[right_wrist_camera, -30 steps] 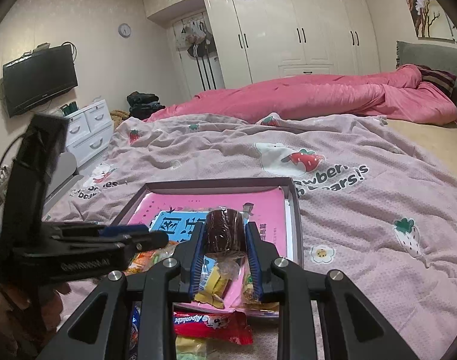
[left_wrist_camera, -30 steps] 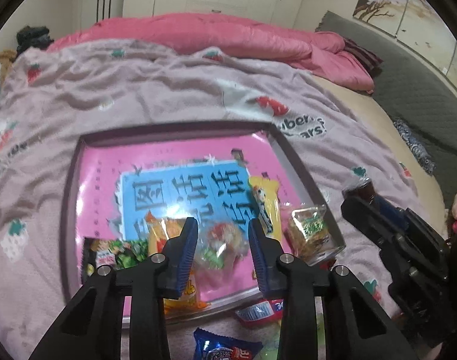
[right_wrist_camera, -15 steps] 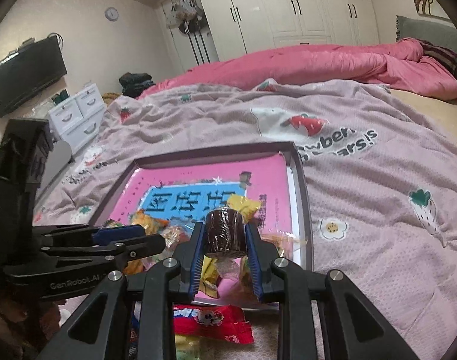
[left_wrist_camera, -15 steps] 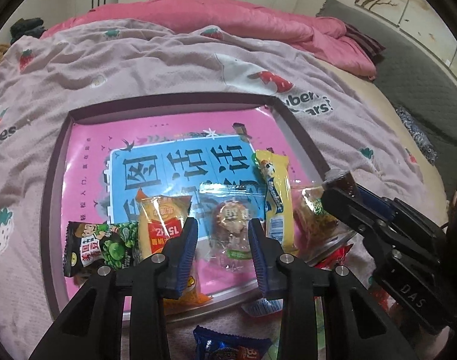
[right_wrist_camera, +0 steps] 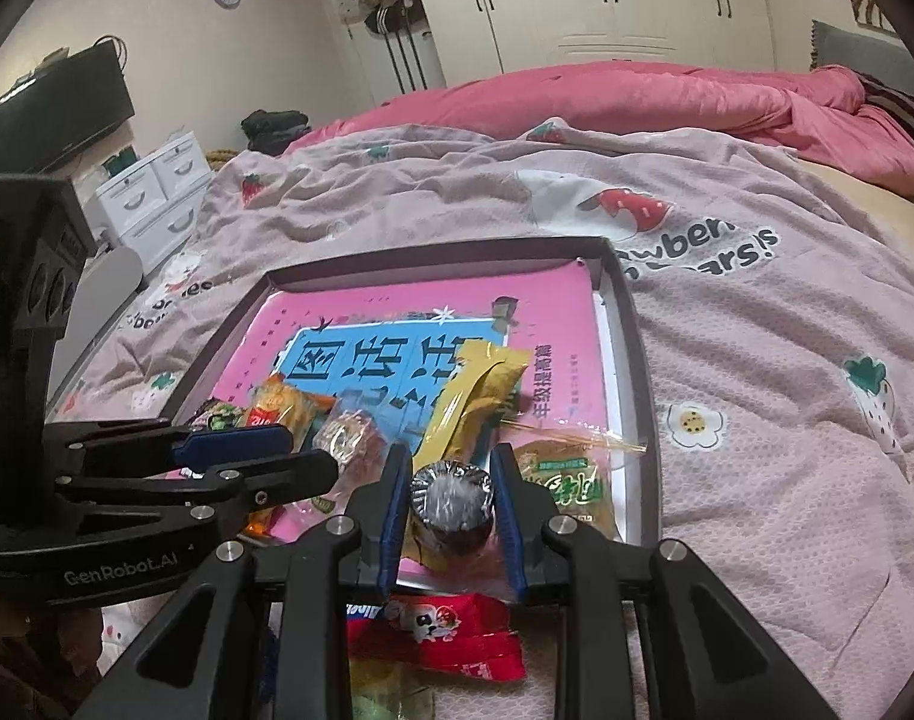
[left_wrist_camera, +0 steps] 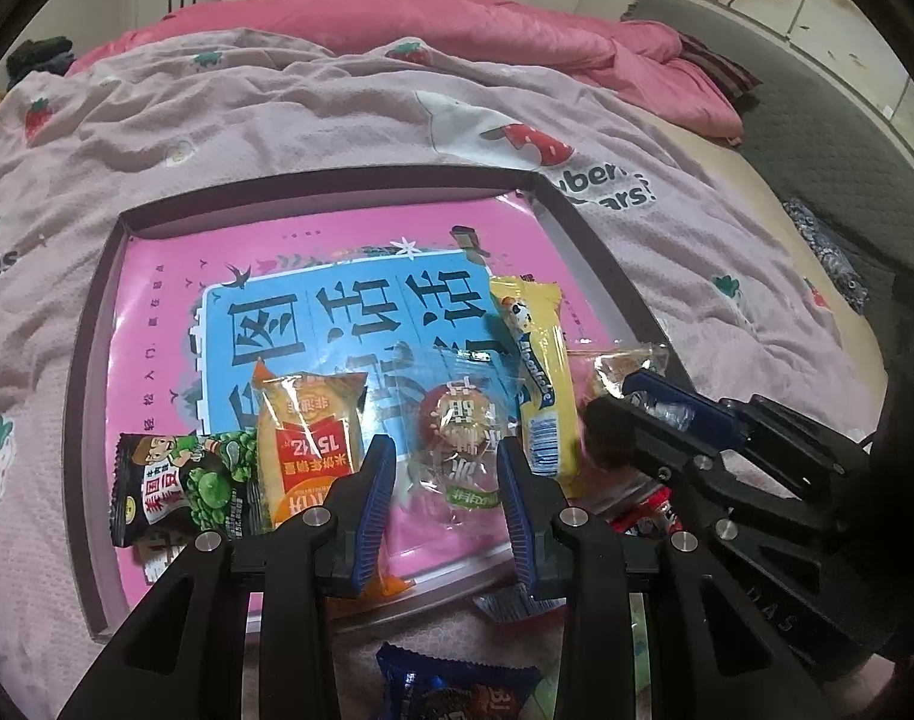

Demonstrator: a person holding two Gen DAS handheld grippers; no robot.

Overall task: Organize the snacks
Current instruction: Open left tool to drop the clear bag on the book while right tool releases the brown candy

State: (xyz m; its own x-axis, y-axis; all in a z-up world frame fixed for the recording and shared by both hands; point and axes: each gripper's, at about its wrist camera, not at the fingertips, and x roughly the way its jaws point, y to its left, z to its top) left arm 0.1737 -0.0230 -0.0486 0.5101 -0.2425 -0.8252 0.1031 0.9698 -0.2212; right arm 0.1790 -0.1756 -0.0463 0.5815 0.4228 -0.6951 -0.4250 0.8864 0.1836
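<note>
On a strawberry-print quilt (left_wrist_camera: 277,120), a dark-rimmed tray (left_wrist_camera: 601,276) lined with a pink and blue printed sheet (left_wrist_camera: 157,324). Along the tray's near edge, from the left corner rightward: a green pea pack (left_wrist_camera: 181,486), an orange pack (left_wrist_camera: 310,438), a clear-wrapped round cake (left_wrist_camera: 460,432), then a yellow bar (left_wrist_camera: 538,360) running toward the far edge. By the near right corner, a clear pack with a green label (right_wrist_camera: 571,480). Pinched between the pads of the right gripper (right_wrist_camera: 451,456): a dark round snack (right_wrist_camera: 451,498) in shiny wrap, gripped by its sides, over the tray's near edge, between the yellow bar and the green-labelled pack; impossible to tell whether resting on the tray or held just above it. Left gripper (left_wrist_camera: 444,450) tilted down over the near edge, above the round cake, fingers drawn in close with only a narrow empty gap, gripping nothing. Both grippers side by side, tips close but apart. Off the tray, on the quilt just past the near edge: a red pack (right_wrist_camera: 451,630) and a blue pack (left_wrist_camera: 451,690).
</note>
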